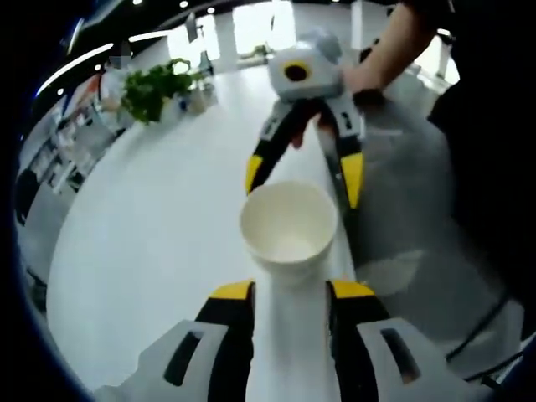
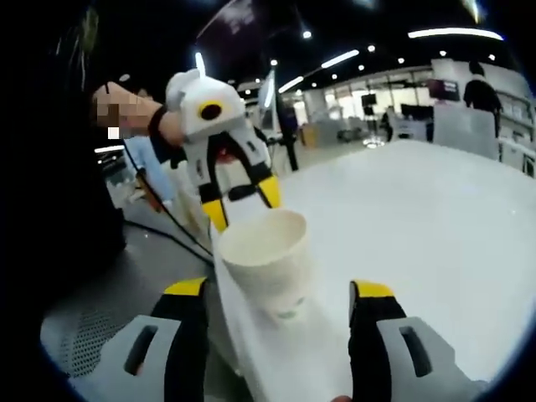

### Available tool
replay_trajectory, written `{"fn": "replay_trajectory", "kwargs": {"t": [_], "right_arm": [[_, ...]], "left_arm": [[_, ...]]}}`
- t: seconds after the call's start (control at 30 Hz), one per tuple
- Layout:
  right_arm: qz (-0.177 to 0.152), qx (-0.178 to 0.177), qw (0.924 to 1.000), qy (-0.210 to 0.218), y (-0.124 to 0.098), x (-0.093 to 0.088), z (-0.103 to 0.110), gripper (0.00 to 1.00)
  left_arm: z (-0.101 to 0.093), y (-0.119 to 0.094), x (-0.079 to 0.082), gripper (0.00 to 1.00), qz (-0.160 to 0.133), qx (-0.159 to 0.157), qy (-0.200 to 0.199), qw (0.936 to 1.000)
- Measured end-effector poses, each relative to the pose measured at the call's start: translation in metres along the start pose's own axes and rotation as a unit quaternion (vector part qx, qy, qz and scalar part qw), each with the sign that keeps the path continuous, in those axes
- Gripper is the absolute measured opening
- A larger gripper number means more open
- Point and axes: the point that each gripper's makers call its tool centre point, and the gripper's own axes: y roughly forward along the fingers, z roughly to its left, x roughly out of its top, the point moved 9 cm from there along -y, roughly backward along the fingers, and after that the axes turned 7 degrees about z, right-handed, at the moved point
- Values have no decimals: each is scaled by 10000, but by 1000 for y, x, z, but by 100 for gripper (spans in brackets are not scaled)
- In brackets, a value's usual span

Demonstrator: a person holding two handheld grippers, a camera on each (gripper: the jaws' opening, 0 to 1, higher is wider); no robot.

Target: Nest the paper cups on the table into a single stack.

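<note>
The white round table [image 1: 159, 234] spreads wide under both grippers, its far edge carrying a green potted plant [image 1: 151, 90] in the left gripper view; in the right gripper view the same tabletop [image 2: 435, 218] runs off toward a lit hall with a person standing far back. Next in size is the stack of paper cups [image 1: 289, 251], held out lengthwise from the left gripper [image 1: 291, 293], whose yellow-tipped jaws are clamped on its sides, open mouth pointing away from the camera. Beyond the mouth the right gripper [image 1: 306, 172] faces it, jaws spread wide on either side of the rim, a hand behind it. In the right gripper view the stack [image 2: 264, 251] sits between the right gripper's [image 2: 276, 293] parted jaws without clear contact, the left gripper [image 2: 243, 201] gripping it from the far end
</note>
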Motion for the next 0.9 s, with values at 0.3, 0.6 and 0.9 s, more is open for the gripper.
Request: {"fn": "replay_trajectory", "kwargs": {"t": [0.3, 0.6, 0.9], "right_arm": [[82, 161, 9998, -122, 13, -1, 1, 57], [125, 132, 9996, -237, 18, 2, -2, 50], [83, 233, 9991, -332, 20, 6, 2, 42]], "left_arm": [[-3, 6, 1, 33, -56, -6, -107, 9999], [-1, 9, 2, 33, -164, 80, -225, 9996], [-3, 16, 6, 35, -277, 142, -375, 9988]]}}
